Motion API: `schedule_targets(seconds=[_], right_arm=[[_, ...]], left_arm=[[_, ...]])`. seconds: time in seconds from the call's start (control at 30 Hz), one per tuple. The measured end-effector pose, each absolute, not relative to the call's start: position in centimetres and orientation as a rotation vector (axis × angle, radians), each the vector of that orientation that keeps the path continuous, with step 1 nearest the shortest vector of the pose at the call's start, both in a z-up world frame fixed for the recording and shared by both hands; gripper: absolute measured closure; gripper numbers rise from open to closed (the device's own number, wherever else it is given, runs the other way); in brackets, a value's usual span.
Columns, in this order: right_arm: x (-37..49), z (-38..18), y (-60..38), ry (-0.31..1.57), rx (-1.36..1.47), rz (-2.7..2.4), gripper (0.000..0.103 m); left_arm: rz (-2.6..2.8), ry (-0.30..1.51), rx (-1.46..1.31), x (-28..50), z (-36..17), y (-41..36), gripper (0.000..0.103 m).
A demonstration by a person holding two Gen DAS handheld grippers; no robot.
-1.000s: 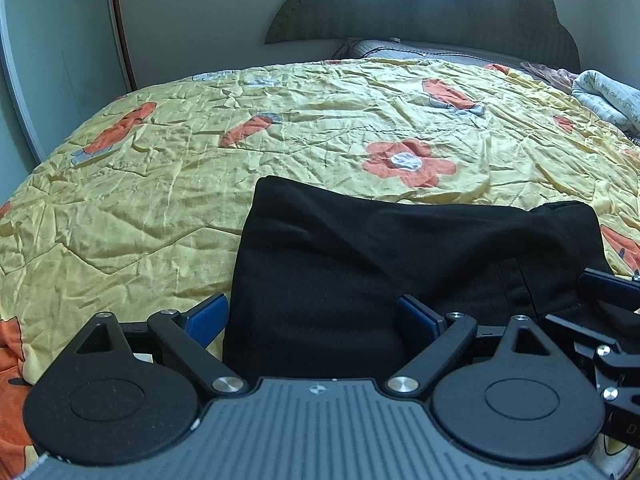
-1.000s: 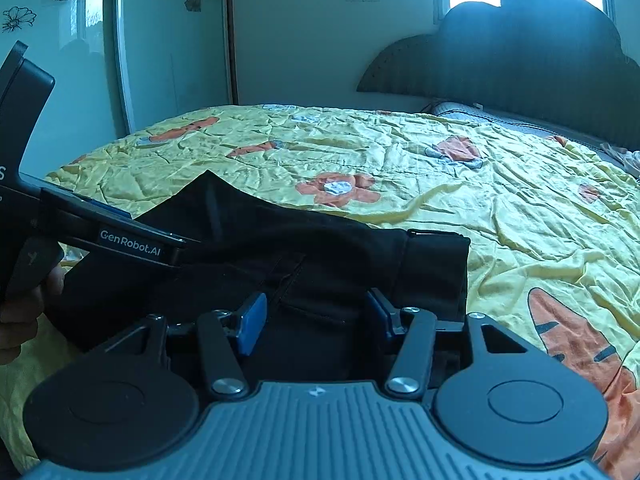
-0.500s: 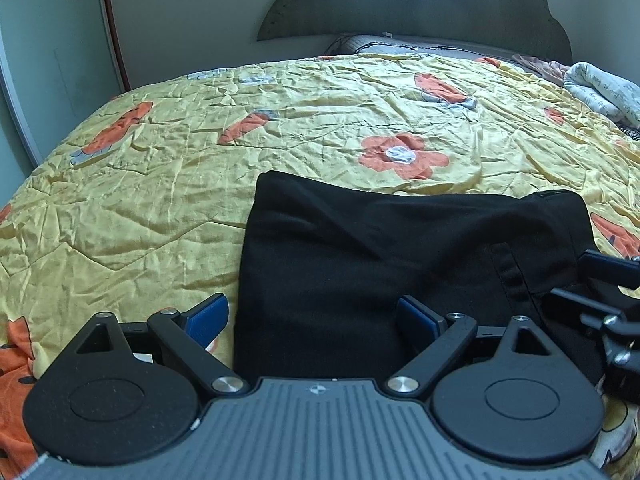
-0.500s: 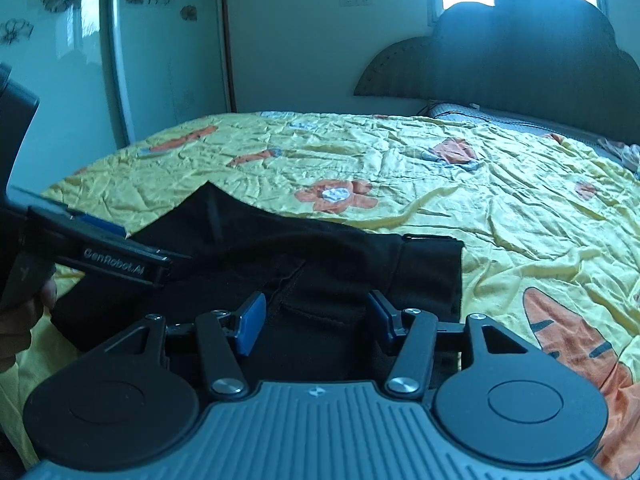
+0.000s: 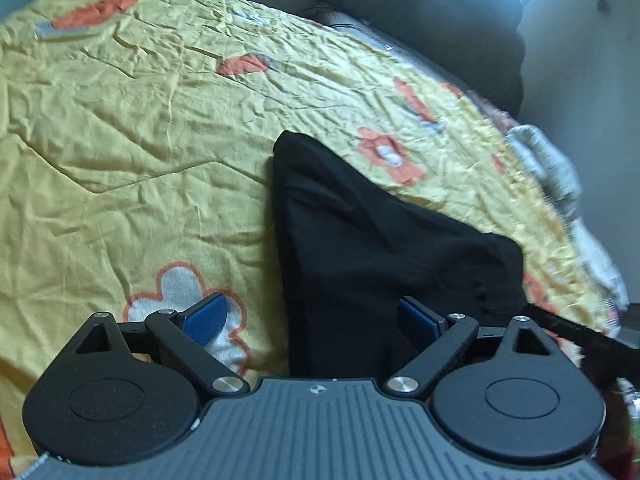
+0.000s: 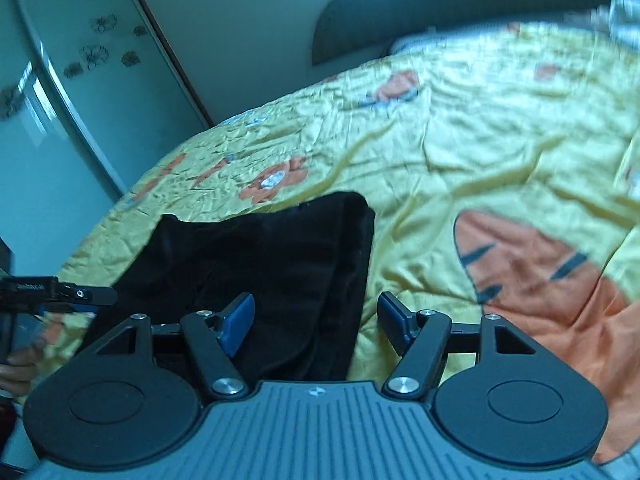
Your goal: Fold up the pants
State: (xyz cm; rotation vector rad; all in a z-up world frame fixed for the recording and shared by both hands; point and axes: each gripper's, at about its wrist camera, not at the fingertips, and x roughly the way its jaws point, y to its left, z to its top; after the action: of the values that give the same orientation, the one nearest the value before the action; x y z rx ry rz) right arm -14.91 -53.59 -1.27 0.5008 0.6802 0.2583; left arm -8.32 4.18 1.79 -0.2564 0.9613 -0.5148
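- Black cloth, the folded pants (image 5: 384,248), lies flat on the bed's yellow quilt (image 5: 132,152) with orange flowers, near the edge closest to both cameras
- In the left wrist view the bundle is a rough slab; its long axis runs from a far-left corner, beside an orange flower, down toward the right, where the far-right corner sits near the quilt's edge
- In the right wrist view the pants (image 6: 260,264) show the same long side across the frame, one corner far left, the other squared off at the upper right; which end is the waist I cannot tell
- Left claw (image 5: 314,318): released, blue pads spread wide; the left pad (image 5: 206,314) is over a white-and-orange flower print, the right pad over black cloth, and the near left edge of the pants lies between them, nothing pinched
- Right claw (image 6: 314,318): released too, jaws apart; one blue pad (image 6: 240,320) is over the cloth, the other over bare quilt, straddling the right edge of the pants
- The left claw's black body also shows at the left border of the right wrist view, beside the pants
- A dark headboard (image 5: 400,12) rises at the far side of the bed
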Motion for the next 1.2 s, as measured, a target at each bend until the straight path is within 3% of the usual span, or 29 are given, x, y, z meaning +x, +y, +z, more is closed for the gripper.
schedule_targets(seconds=[0.23,0.6,0.7,0.77,0.83,1.0,1.2], right_arm=[[-12.4,-2.8,-55.7,0.721,0.656,0.523,0.021],[-6.8,-3.2,-54.2,0.749,0.739,0.725,0.021],[-6.6,-2.9,-52.6,0.779,0.647,0.698,0.033],[-6.7,-2.9,-52.3,0.789,0.629,0.664,0.053],[-7.1,-3.1,-52.4,0.790,0.625,0.621,0.066],[-8.4,-2.4,-51.3,0.763,0.576,0.548,0.070],[-9.2,-0.6,-50.0,0.708,0.535,0.522,0.070]], left_arm=[[-0.726,1.014,-0.431,-6.6,0.5,4.6,0.004],[-0.843,1.043,-0.646,-4.3,-1.1,2.9,0.004],[-0.815,1.038,-0.589,-4.4,-0.8,1.7,0.014],[-0.784,1.020,-0.547,-4.7,-0.7,1.4,0.025],[-0.746,1.013,-0.503,-4.9,-0.7,1.1,0.047],[-0.676,1.006,-0.429,-5.0,-0.6,1.5,0.079],[-0.648,0.918,-0.343,-6.6,1.3,1.2,0.090]])
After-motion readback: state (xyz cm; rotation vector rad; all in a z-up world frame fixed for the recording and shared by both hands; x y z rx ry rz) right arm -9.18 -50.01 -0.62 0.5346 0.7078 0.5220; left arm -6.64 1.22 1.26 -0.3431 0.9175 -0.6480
